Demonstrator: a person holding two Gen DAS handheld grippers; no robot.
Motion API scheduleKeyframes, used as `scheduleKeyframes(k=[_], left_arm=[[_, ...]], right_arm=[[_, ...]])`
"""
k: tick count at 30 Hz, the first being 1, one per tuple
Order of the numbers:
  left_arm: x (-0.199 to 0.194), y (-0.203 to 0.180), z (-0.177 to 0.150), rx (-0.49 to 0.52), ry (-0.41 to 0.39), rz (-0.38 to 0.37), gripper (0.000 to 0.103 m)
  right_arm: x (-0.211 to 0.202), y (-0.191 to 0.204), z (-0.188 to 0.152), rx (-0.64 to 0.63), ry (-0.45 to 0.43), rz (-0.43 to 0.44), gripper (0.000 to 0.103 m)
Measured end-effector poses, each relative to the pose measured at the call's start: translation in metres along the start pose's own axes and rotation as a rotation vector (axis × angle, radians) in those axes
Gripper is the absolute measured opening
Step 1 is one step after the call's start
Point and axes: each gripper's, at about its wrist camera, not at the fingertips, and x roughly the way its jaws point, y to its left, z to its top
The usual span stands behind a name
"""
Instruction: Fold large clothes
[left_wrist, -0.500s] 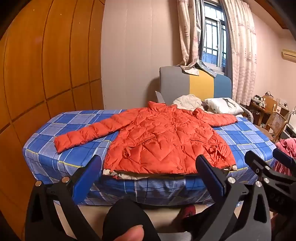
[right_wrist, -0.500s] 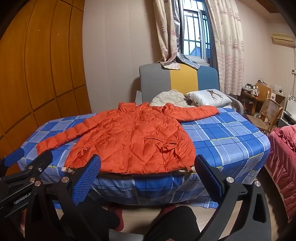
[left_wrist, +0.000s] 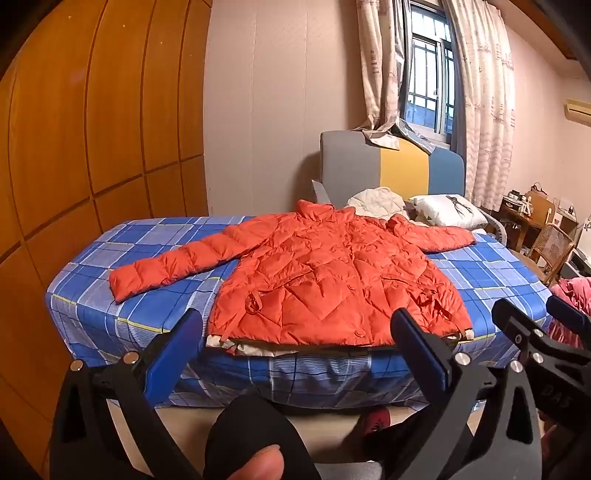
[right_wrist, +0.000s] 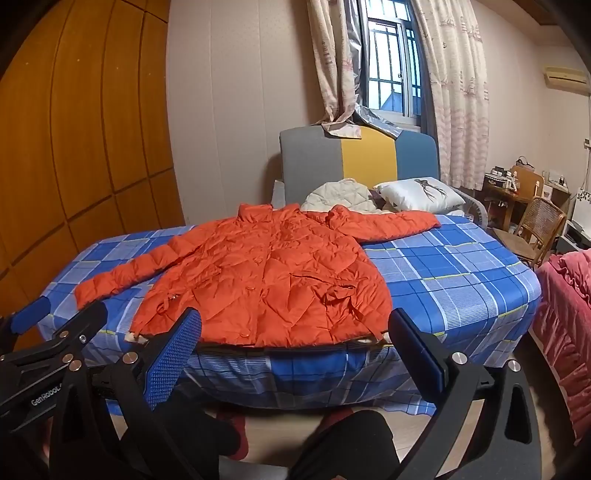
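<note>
One orange jacket (left_wrist: 332, 280) lies spread flat, frame centre, on the checked bed (left_wrist: 495, 273), hem at the near edge. Left gripper (left_wrist: 295, 354) and right gripper (right_wrist: 291, 350) gape empty, short of it. Slippery padding could slide off that edge when tugged.

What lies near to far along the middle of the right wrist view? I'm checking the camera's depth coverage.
Right gripper, open and empty → near edge of the blue checked bed → orange puffer jacket spread flat → cream quilted garment → grey, yellow and blue headboard → barred window.
</note>
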Motion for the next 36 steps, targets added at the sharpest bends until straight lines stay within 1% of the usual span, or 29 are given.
scheduleKeyframes(k=[9, 36], left_arm=[[0.0018, 0.0032, 0.0028, -0.003, 0.006, 0.000, 0.101], [0.0028, 0.0028, -0.0029, -0.009, 0.014, 0.011, 0.101]], right_arm=[[0.0029, -0.0037, -0.0012, 0.001, 0.001, 0.001, 0.100], [-0.0014, -0.0083, -0.0065, 0.008, 0.009, 0.003, 0.100]])
